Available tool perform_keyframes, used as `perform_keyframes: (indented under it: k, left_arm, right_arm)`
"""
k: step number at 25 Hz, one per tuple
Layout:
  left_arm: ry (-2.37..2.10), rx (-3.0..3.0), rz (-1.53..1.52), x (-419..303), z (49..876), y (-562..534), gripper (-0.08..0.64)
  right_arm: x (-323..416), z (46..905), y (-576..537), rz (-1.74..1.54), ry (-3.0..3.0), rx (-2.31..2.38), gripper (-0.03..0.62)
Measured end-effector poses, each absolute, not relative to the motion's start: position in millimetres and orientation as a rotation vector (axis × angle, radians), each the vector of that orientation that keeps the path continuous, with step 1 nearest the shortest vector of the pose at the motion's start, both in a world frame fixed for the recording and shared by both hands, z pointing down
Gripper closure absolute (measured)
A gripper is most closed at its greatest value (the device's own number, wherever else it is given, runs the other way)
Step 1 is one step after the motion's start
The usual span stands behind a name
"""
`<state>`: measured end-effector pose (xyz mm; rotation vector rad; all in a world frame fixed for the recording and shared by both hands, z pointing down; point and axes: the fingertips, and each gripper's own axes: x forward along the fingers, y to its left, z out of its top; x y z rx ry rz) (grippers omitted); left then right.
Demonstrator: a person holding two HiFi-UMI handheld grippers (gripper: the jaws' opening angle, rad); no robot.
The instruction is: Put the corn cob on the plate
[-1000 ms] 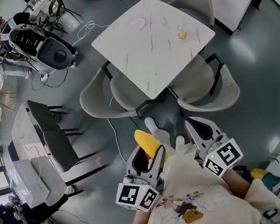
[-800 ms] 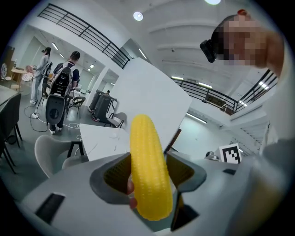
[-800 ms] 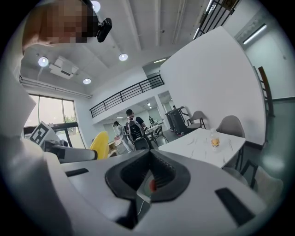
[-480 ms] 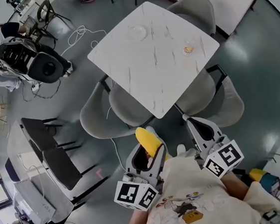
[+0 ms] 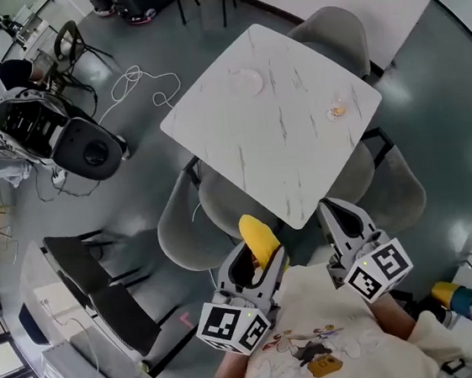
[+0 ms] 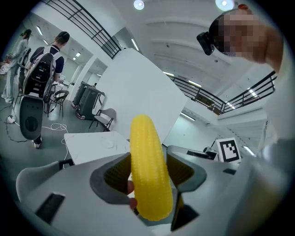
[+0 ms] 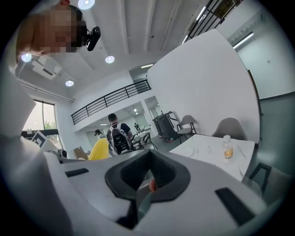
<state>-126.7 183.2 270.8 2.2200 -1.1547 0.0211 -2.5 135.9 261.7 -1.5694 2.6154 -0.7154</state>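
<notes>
Near white table (image 5: 284,132), grey floor (image 5: 135,195): corn cob (image 5: 261,239) tight in left tongs (image 5: 255,260), right tongs (image 5: 338,213) together.

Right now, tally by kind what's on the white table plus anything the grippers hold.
Plate: 1
Bottle: 1
Corn cob: 1, held in the left gripper
Total: 3

The left gripper (image 6: 148,184) clamps a yellow corn cob (image 6: 147,166), which stands upright between its jaws. Behind, a white worktop (image 6: 92,145) carries a plate (image 6: 109,144).
</notes>
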Motion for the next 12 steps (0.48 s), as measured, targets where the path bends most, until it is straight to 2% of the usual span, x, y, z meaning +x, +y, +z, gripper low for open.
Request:
perform_keyframes:
  k: [12]
  left_arm:
    - [-1.029, 2.24, 0.013, -144.3, 282.2, 140.4, 0.31]
  right_arm:
    - [-19.2, 266.8, 111.8, -0.689, 2.577, -1.706, 0.588]
